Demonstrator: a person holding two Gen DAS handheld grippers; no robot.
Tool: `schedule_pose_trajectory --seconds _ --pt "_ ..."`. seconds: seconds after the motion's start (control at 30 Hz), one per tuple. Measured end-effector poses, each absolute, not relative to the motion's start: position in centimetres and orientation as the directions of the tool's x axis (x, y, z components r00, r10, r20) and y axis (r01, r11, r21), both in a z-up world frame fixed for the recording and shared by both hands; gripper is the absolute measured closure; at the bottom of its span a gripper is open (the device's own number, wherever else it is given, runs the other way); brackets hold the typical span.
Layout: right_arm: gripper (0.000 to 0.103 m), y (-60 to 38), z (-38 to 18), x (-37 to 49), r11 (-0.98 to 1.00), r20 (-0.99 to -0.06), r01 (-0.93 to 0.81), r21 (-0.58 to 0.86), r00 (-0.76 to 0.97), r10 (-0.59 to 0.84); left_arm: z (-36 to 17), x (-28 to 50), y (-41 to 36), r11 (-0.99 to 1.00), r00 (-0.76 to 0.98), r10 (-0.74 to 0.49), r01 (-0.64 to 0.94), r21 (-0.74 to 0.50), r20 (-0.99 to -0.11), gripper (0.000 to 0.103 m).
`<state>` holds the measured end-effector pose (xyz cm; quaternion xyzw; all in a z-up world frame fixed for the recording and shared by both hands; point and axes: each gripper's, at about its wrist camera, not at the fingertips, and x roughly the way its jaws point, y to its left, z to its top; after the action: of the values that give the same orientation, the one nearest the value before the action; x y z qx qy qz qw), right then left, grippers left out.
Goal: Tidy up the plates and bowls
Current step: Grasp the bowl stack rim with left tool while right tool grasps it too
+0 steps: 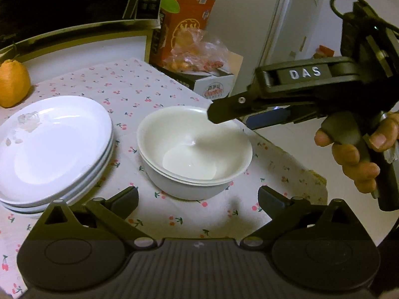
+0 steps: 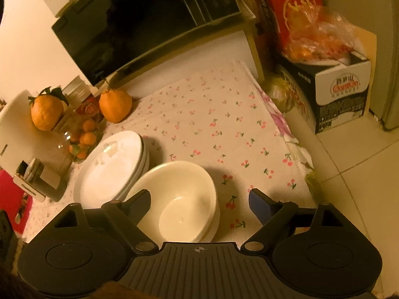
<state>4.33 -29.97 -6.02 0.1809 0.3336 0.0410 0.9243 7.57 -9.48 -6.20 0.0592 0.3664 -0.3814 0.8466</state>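
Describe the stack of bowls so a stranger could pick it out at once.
Start at the cherry-print tablecloth in front of the black microwave. Two piles of white crockery sit on it side by side, near the edge by the floor tiles. The stack of bowls is the deep, rounded cream one, not the wide, shallow stack of plates nearer the oranges.

Bare cherry-print worktop (image 2: 214, 114) open behind and right of the stacked bowls (image 2: 184, 199). Plate stack (image 2: 112, 167) close on their left, narrow gap only. Oranges (image 2: 114, 104) and microwave (image 2: 139, 22) blocking farther back; cardboard box (image 2: 341, 94) off the right edge.
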Motion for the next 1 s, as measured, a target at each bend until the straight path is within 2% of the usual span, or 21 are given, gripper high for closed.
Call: schedule_pose_trajectory --seconds 0.27,1.0 --pt "0.015 -30.4 -7.5 5.3 0.908 -0.619 0.083 0.410 0.757 0.210 -7.2 7.8 -10.6 0.705 0.467 -0.574 0.699 -0.116 -0.673 0.001" --pt "0.016 -30.9 -8.4 6.4 0.882 -0.640 0.154 0.444 0.743 0.193 -7.6 8.0 -11.4 0.707 0.493 -0.559 0.704 -0.073 -0.667 0.005"
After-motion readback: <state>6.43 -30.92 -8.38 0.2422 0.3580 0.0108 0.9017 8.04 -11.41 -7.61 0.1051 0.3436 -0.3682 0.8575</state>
